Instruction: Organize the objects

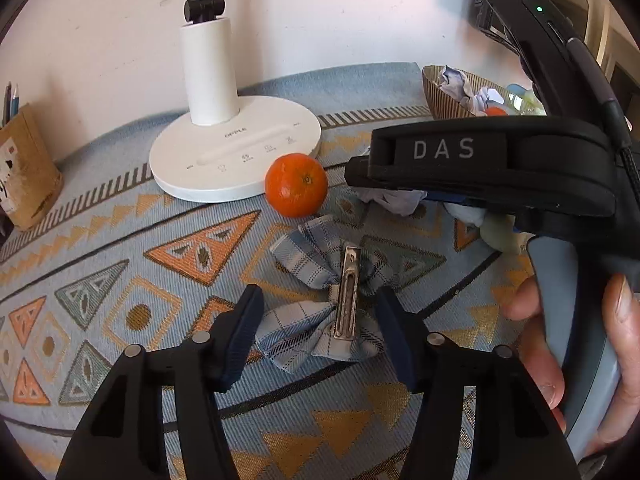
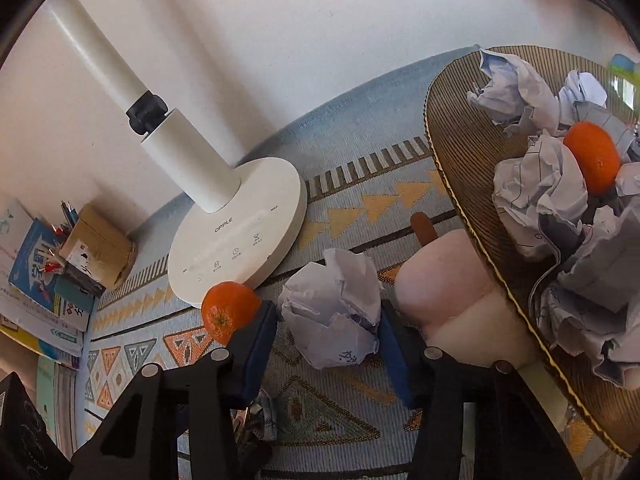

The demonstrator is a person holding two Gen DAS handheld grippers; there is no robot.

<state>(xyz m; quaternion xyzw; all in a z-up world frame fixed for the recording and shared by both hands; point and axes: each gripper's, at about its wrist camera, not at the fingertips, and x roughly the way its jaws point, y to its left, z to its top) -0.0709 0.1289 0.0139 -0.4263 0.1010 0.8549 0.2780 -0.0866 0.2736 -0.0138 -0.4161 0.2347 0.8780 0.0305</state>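
Note:
A blue plaid hair bow (image 1: 296, 332) with a metal clip (image 1: 346, 296) lies on the patterned cloth. My left gripper (image 1: 320, 332) straddles it, and both pads touch the fabric at its sides. In the right wrist view a crumpled paper ball (image 2: 332, 312) sits between the pads of my right gripper (image 2: 328, 332), which close on its sides. The right gripper's black body (image 1: 480, 164) crosses the left wrist view at the right, with a person's hand (image 1: 580, 360) on its handle. An orange (image 1: 296, 185) rests beside the lamp base.
A white lamp (image 1: 236, 152) stands at the back. A woven bowl (image 2: 460, 184) at the right holds crumpled papers and an orange (image 2: 592, 160). A pink ice-pop toy (image 2: 452, 292) lies against the bowl. A cardboard pencil holder (image 1: 24, 176) and books (image 2: 36, 280) sit far left.

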